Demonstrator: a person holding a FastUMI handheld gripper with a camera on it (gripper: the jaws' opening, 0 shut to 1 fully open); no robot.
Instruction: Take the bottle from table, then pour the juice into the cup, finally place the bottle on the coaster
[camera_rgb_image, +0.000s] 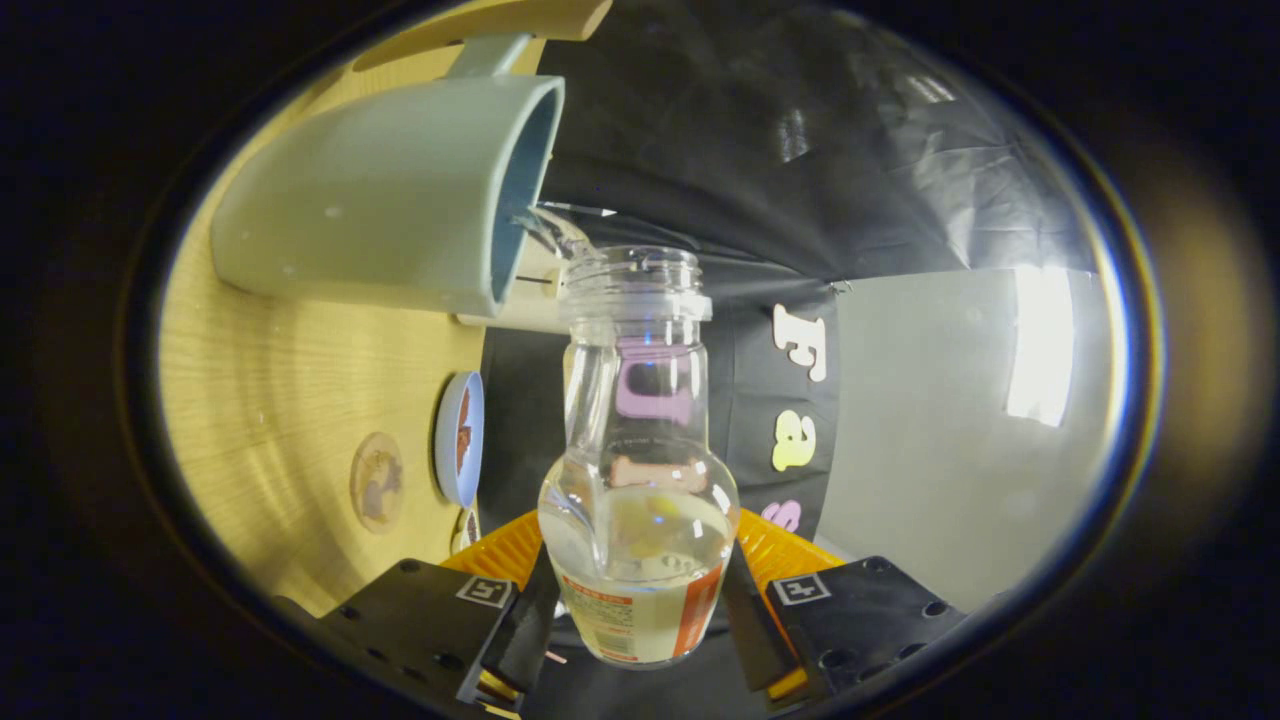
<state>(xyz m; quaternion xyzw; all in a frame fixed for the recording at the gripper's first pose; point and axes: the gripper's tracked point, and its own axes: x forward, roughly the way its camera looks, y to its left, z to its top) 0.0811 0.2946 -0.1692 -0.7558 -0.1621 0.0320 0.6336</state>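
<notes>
Fingers (640, 620) you hold clamp bottle (638, 470), tipped; juice streams from mouth into cup (390, 190) on desk (280, 400).

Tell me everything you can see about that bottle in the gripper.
The bottle is clear, plastic by the look of it, with a round belly, narrow neck and threaded open mouth, no cap. A label wraps its base. It is tipped over, held between the gripper fingers, which press both sides. Pale juice pools in the belly, and a thin stream runs from its mouth into the grey cup.
</notes>
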